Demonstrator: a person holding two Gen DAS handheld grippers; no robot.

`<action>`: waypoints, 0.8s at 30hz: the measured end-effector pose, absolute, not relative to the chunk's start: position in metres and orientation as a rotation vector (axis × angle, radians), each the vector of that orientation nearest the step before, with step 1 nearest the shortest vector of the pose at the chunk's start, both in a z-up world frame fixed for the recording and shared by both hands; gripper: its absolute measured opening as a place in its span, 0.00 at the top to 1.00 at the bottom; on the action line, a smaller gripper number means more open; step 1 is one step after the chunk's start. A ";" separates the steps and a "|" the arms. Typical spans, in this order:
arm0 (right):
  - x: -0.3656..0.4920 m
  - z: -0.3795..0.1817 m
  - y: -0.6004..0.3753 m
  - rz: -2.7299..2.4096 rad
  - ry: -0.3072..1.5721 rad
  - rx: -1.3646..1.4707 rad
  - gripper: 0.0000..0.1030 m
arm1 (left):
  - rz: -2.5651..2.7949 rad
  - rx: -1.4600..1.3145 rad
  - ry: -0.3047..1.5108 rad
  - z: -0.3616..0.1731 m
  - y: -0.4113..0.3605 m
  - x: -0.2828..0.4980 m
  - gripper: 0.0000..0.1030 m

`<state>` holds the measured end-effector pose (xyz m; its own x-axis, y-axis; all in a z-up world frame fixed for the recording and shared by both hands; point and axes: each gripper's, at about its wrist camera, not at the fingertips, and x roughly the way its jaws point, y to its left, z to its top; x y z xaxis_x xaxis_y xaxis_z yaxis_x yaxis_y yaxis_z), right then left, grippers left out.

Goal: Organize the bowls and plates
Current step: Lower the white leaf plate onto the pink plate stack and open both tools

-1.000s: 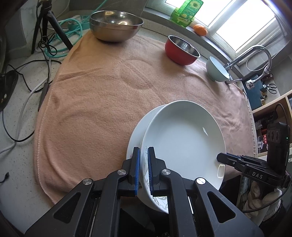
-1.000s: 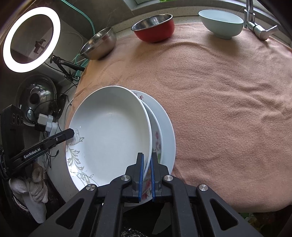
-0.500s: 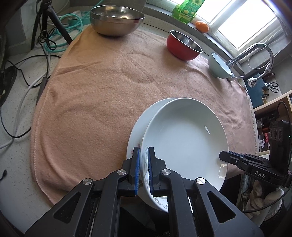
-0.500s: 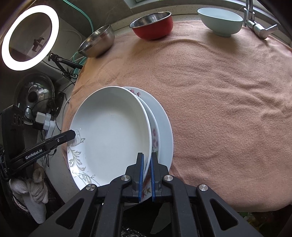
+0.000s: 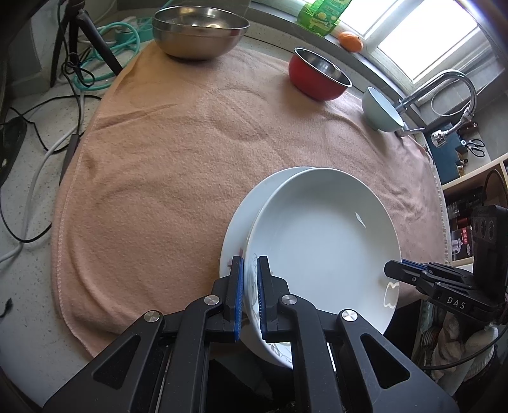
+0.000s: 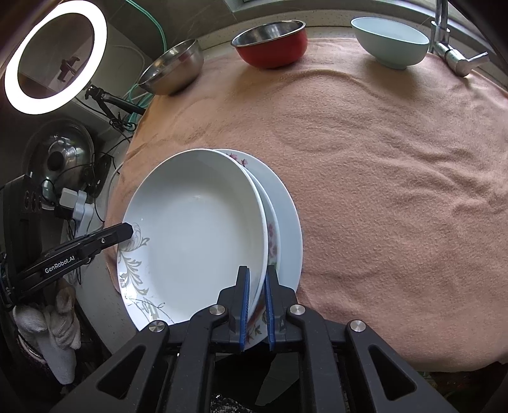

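A stack of white plates (image 5: 320, 241) is held near the front edge of the peach towel (image 5: 177, 165). The top one is a deep plate with a grey leaf pattern (image 6: 197, 228); below it is a flowered plate (image 6: 273, 235) and a plain plate (image 6: 290, 228). My left gripper (image 5: 250, 282) is shut on the stack's rim. My right gripper (image 6: 256, 292) is shut on the opposite rim. A steel bowl (image 5: 200, 28), a red bowl (image 5: 319, 77) and a pale blue bowl (image 5: 379, 109) stand along the towel's far edge.
A tap (image 5: 441, 89) and a sill with an orange (image 5: 349, 41) lie beyond the bowls. Cables and a tripod (image 5: 79, 44) are at the left. A ring light (image 6: 54, 57) and a pot lid (image 6: 60, 155) stand off the towel's left side.
Both grippers have carried the plate stack a little further over the towel, toward the bowls. The grip on both rims has not changed.
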<state>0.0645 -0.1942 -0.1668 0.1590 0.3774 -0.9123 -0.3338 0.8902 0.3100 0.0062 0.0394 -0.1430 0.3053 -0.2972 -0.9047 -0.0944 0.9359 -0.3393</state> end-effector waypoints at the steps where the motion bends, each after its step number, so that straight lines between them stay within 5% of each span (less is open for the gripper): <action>1: 0.065 -0.167 -0.194 0.508 1.316 0.035 0.90 | -0.139 -0.356 1.261 -0.143 0.039 0.006 0.94; 24: 0.064 -0.165 -0.190 0.510 1.324 -0.040 0.82 | -0.139 -0.353 1.259 -0.144 0.040 0.007 0.94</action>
